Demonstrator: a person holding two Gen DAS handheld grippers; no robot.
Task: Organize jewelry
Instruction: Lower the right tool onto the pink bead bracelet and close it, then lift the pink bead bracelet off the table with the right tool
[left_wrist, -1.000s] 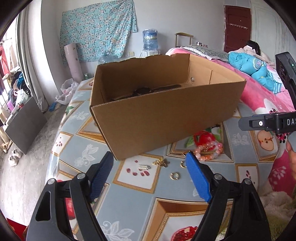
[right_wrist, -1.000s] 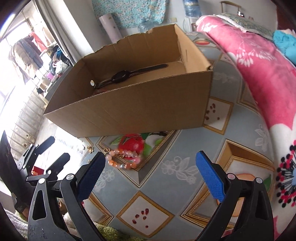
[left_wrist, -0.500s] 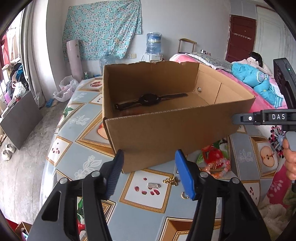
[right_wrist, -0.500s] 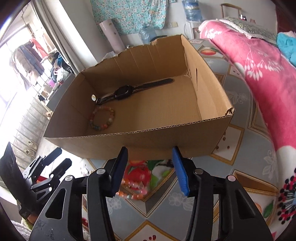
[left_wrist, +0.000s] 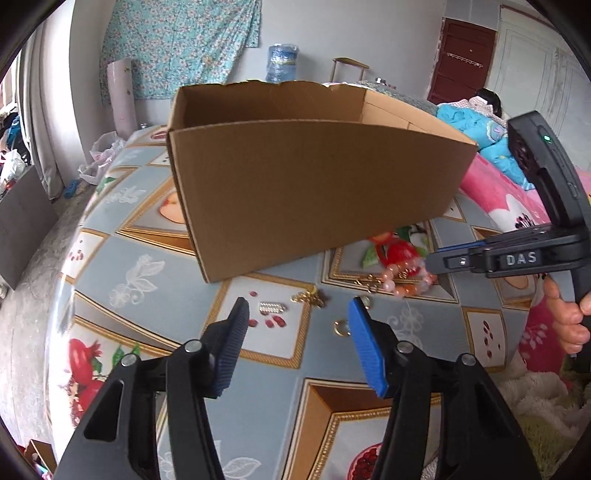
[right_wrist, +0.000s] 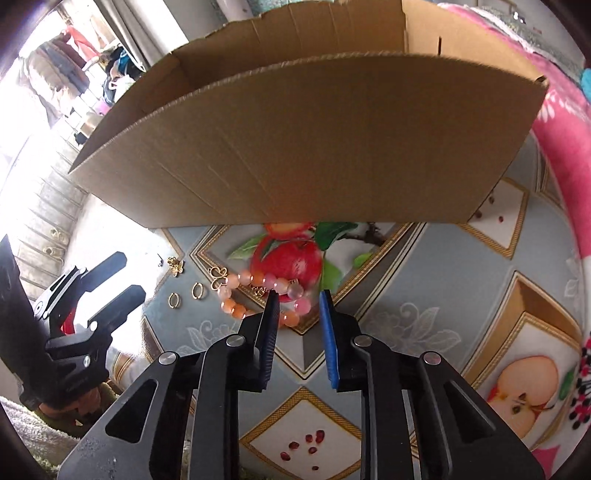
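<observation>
Bead bracelet (right_wrist: 266, 295) on tabletop (right_wrist: 406, 295) just before cardboard box (right_wrist: 314, 140). Right hand-held gripper (right_wrist: 297, 295) jaws just closing, narrow, straddling beads, pads not yet pressing. Left hand-held gripper (left_wrist: 299, 314) half-spread, nothing between, above gold charms (left_wrist: 310, 298).

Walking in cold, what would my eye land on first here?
Probably the big open cardboard box on the fruit-patterned tablecloth. Just in front of it lies a pink-and-orange bead bracelet, with the right hand-held gripper narrowed around part of it. Small gold rings lie to its left.
</observation>
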